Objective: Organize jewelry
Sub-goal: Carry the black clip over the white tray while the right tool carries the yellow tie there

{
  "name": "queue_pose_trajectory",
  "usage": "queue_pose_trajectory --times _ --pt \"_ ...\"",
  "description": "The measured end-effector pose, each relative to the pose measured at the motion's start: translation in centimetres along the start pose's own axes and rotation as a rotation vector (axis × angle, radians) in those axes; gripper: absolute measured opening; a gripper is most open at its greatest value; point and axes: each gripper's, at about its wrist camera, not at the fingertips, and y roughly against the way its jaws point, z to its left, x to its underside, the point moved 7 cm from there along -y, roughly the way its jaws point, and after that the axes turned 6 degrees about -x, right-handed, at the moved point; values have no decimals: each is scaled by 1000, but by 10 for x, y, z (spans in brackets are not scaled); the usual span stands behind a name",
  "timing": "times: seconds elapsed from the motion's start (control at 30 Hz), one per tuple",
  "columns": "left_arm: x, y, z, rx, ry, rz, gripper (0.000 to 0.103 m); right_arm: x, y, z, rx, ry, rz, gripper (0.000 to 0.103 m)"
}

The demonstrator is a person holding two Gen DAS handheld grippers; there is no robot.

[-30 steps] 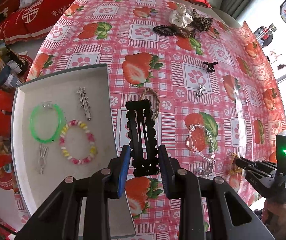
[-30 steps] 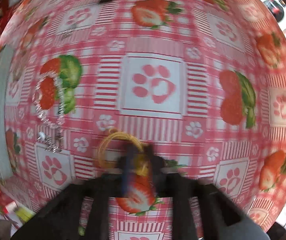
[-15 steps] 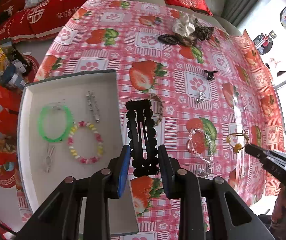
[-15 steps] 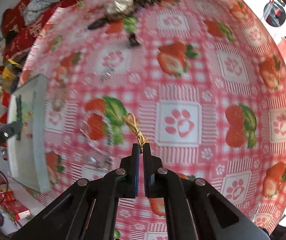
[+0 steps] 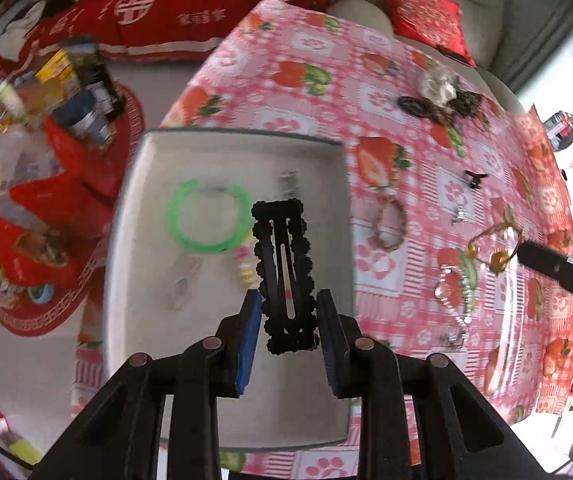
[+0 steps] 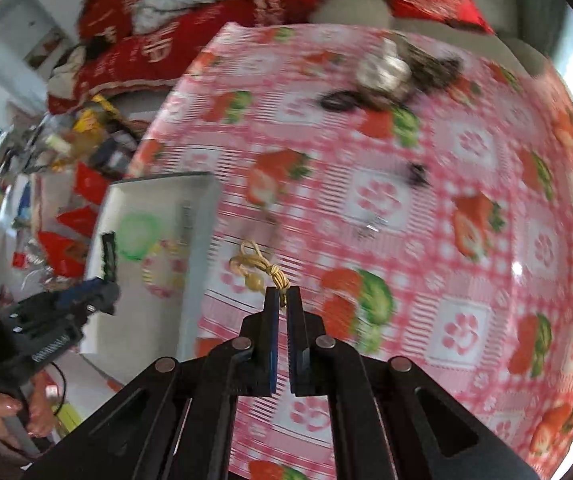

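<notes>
Left gripper (image 5: 289,322), mine, pinches the black scalloped hair clip (image 5: 284,264) by its near end between the blue pads, jaws set narrow, no wider than the clip itself; its long axis runs straight on from the fingers toward twelve o'clock. Directly beneath and beyond it lies the grey tray (image 5: 222,420), so the clip hangs above the tray floor, not above the tablecloth (image 5: 406,272). At about eleven o'clock from the clip tip rests the green bangle (image 5: 206,216), with the pastel bead bracelet (image 5: 244,264) partly hidden just left of the clip; a metal pin (image 5: 290,184) lies at twelve o'clock, further in. I judge the coming move to be a plain lowering and release, for which bare tray floor is open under the near half of the clip. Right gripper (image 6: 282,294), also mine, is clamped fully together on the yellow cord bracelet (image 6: 260,266), which dangles from the tips toward eleven o'clock with its amber bead lowest; it hangs above the cloth just outside the tray's right wall (image 6: 202,240), the tray lying at about nine to ten o'clock from those tips. The left hand is thus the nearer to the tray, and I judge the right must travel leftward over the wall before it can deposit. Farther off at one o'clock, loose items wait on the cloth: a woven ring (image 5: 390,224), a small black claw clip (image 5: 475,178), and the heap of scrunchies (image 5: 442,96).
</notes>
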Motion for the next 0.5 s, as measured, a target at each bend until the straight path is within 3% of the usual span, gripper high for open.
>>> queue_pose_trajectory --times 0.27,0.5 --pt "22 -13 45 -50 76 33 34 -25 -35 83 -104 168 37 4" --pt "35 -34 68 -92 96 66 34 -36 -83 139 -184 237 104 4"
